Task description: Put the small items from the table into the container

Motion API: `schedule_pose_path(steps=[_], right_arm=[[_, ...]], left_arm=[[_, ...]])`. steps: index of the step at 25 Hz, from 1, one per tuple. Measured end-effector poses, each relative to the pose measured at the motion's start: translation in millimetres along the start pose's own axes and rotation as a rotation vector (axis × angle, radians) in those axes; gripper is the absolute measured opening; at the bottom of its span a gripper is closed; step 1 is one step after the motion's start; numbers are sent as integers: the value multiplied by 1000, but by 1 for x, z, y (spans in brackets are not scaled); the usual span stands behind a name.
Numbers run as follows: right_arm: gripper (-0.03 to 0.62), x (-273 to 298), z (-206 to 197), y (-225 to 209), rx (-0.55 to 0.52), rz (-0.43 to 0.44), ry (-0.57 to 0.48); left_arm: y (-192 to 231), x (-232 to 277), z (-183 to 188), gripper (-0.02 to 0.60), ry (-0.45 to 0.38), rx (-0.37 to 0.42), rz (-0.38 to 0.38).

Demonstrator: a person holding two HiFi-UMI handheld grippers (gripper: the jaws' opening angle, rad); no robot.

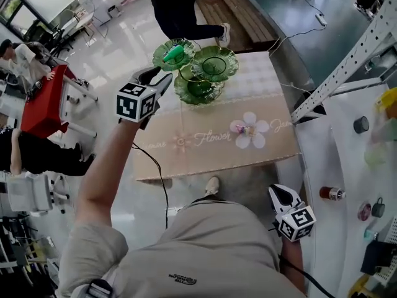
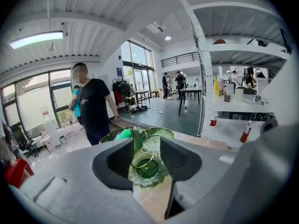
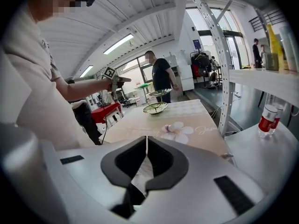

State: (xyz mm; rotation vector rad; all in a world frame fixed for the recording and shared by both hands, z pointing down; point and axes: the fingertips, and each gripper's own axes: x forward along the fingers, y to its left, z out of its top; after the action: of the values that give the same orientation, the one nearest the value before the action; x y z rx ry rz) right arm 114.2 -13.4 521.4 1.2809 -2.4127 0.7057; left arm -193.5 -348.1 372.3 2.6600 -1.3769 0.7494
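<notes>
A green glass stand with three leaf-shaped dishes (image 1: 198,70) stands at the far end of the beige table (image 1: 217,154). In its left dish lies a bright green item (image 1: 173,53), which also shows in the left gripper view as the green item (image 2: 124,134). My left gripper (image 1: 160,77) hovers just left of the stand, open and empty, with the lowest dish (image 2: 147,167) showing between its jaws. A small pinkish item (image 1: 244,130) lies on the table's flower print. My right gripper (image 1: 280,194) is shut and empty, off the table's near right corner, and the right gripper (image 3: 146,155) points along the table.
A person (image 1: 180,11) stands beyond the table's far end. A white shelf (image 1: 347,166) on the right carries a red bottle (image 1: 330,193) and small things. A slanted metal frame (image 1: 347,61) rises by the table's right edge. A red chair (image 1: 46,101) stands at left.
</notes>
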Motion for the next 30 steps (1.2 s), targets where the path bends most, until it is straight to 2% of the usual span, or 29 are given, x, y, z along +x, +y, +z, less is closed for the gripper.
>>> schedule_pose_path(steps=[2, 5, 8, 18, 23, 26, 30], right_arm=[[23, -8, -3, -3, -11, 15, 2], [23, -20, -5, -5, -29, 37, 0], [23, -30, -9, -7, -46, 62, -1], [23, -63, -26, -9, -98, 154, -1], [23, -77, -35, -5, -121, 183, -1], [23, -81, -40, 0, -123, 197, 0], [23, -89, -43, 12, -141, 218, -6]], left_arm=[[-25, -19, -6, 162, -22, -41, -12], [-71, -44, -19, 73, -46, -97, -43], [-121, -64, -33, 20, -56, -148, -83], [-274, -99, -87, 8, -37, -359, -184], [-341, -113, -109, 8, 10, -345, -262], [-366, -123, -116, 8, 24, -312, -286], [-396, -136, -123, 8, 31, -313, -317]])
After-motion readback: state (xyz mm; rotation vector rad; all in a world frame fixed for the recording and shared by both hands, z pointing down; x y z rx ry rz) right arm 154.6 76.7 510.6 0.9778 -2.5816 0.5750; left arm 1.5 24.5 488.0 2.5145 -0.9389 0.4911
